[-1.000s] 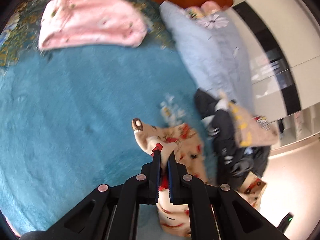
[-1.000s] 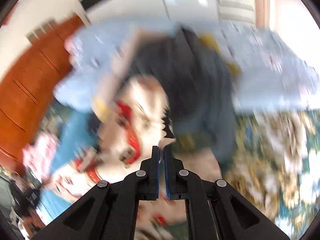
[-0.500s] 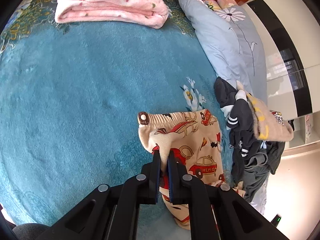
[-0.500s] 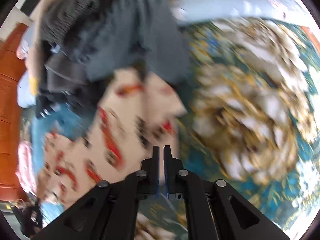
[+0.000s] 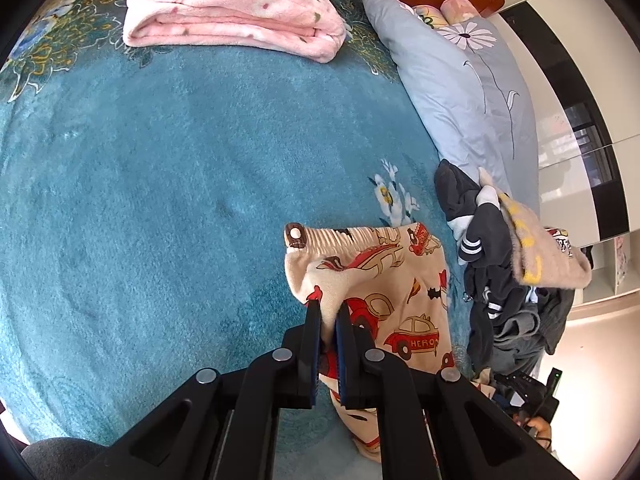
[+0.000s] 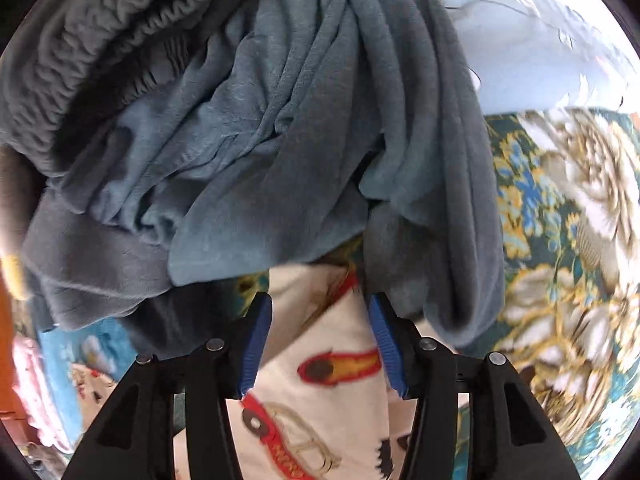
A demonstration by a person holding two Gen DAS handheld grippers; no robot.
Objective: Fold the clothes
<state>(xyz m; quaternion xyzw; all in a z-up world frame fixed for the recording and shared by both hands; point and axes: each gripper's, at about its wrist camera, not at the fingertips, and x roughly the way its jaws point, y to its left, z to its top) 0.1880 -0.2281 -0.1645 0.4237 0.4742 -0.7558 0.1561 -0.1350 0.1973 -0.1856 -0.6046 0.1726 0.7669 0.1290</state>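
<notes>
Cream children's trousers with red car prints (image 5: pixel 384 280) lie on the teal bedspread (image 5: pixel 160 200), waistband towards the bed's middle. My left gripper (image 5: pixel 328 308) is shut on a pinched fold of them near the waistband's left corner. In the right wrist view the same cream trousers (image 6: pixel 320 380) pass under my right gripper (image 6: pixel 318 300), which stands open just above them with nothing between its blue pads (image 6: pixel 256 336). A heap of grey garments (image 6: pixel 260 120) hangs close in front of it and covers the trousers' far end.
A folded pink blanket (image 5: pixel 232 12) lies at the far side of the bed. A pale blue pillow with a daisy (image 5: pixel 468 80) sits at the right. Dark clothes and a beige jumper (image 5: pixel 520 264) are piled beside the trousers. Floral bedspread (image 6: pixel 568 240) shows at right.
My right gripper has opened and swung towards the trouser end under the grey heap. The left gripper kept its hold while the trousers spread flatter on the bedspread.
</notes>
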